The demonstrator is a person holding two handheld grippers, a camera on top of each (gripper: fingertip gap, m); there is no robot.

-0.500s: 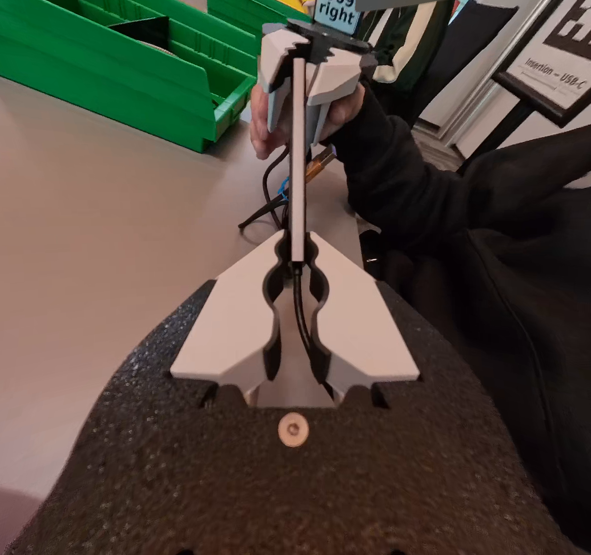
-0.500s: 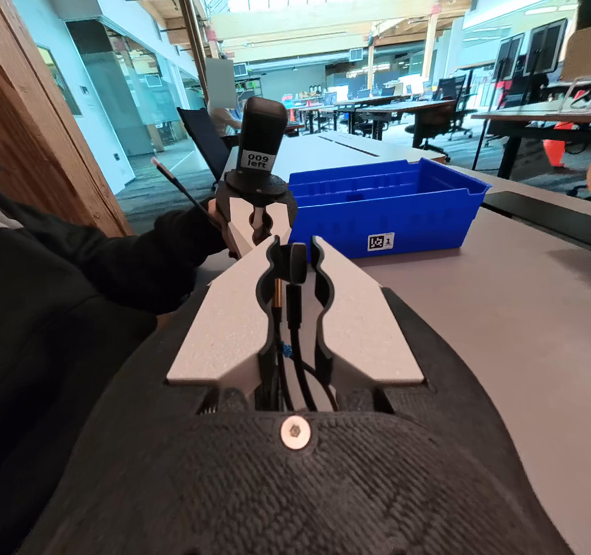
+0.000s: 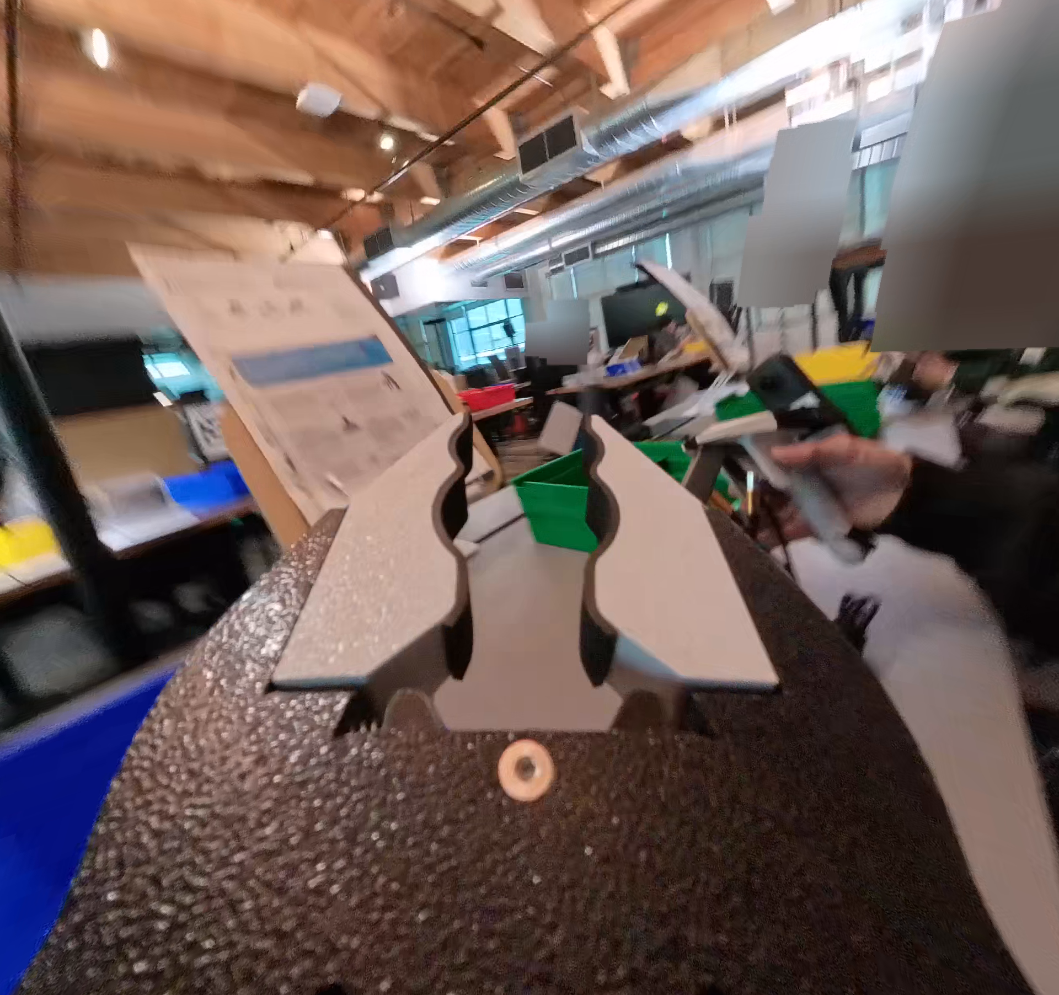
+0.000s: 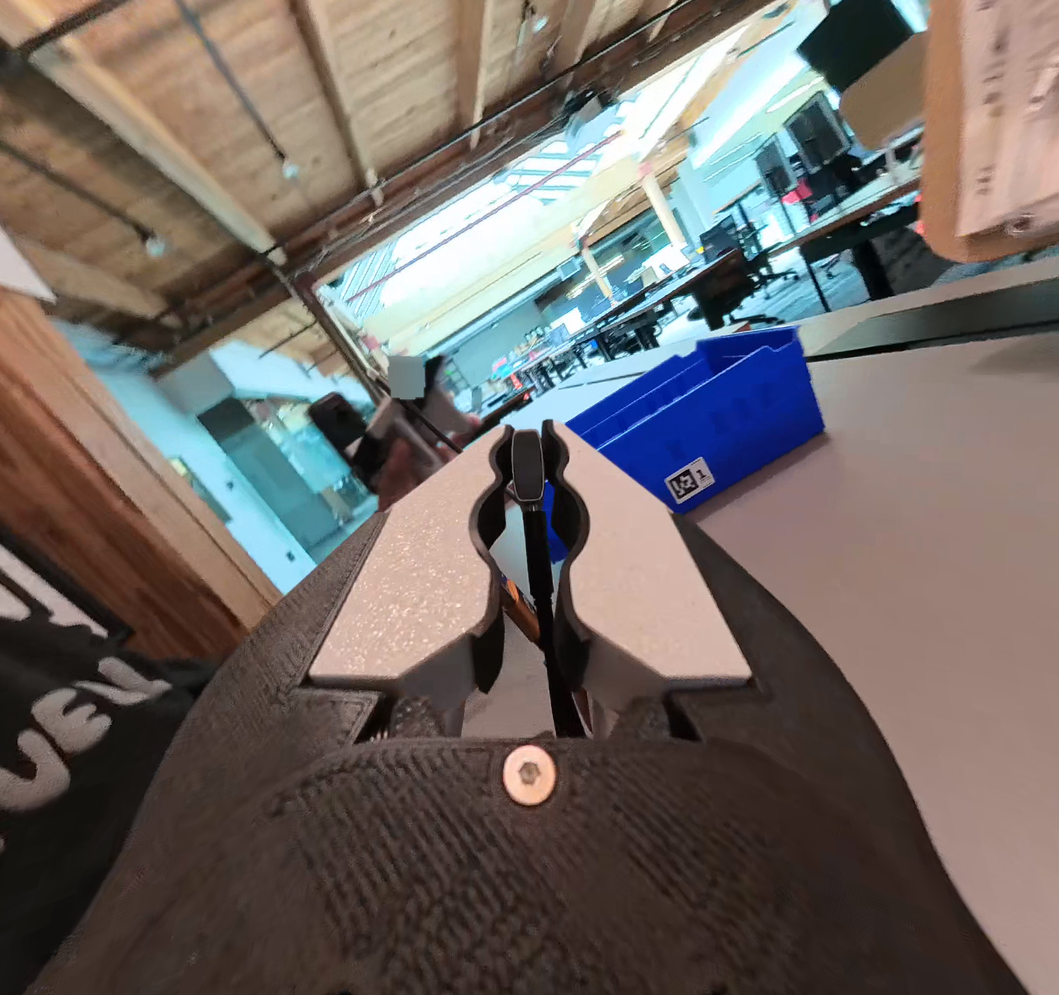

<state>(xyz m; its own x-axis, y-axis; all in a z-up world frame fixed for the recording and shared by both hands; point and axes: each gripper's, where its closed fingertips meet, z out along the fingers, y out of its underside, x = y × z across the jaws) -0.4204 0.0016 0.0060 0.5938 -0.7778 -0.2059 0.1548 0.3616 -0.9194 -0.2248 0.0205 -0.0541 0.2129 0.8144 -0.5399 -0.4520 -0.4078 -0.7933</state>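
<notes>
Wooden ceiling beams and a long open workshop filled the background of both views, and I took the blue bin (image 4: 739,406) on the grey tabletop (image 4: 917,537) as my landmark. My right hand-held gripper (image 4: 527,452) pointed just past the near left corner of that bin, angled upward, with its jaws nearly closed on a black cable plug (image 4: 527,472). The plug stood upright between the tips, and its thin black cable (image 4: 541,595) ran straight back down the gap towards the gripper body, so the long axis lay along the fingers. A brown or orange piece showed low in the same gap, beside the cable; I could not tell what it was.

My left hand-held gripper (image 3: 527,454) stood with its jaws clearly apart and nothing between them; only a green bin (image 3: 559,509) showed through the gap, farther off. It was tilted up towards the ceiling, and that view was blurred. From the left wrist view, the right hand (image 3: 842,480) and its gripper lay off to the right, well apart from the left tips. From the right wrist view, the left one appeared as a dark blurred shape left of the blue bin. By my judgement the right gripper alone had the plug, and the left was nowhere near it.
</notes>
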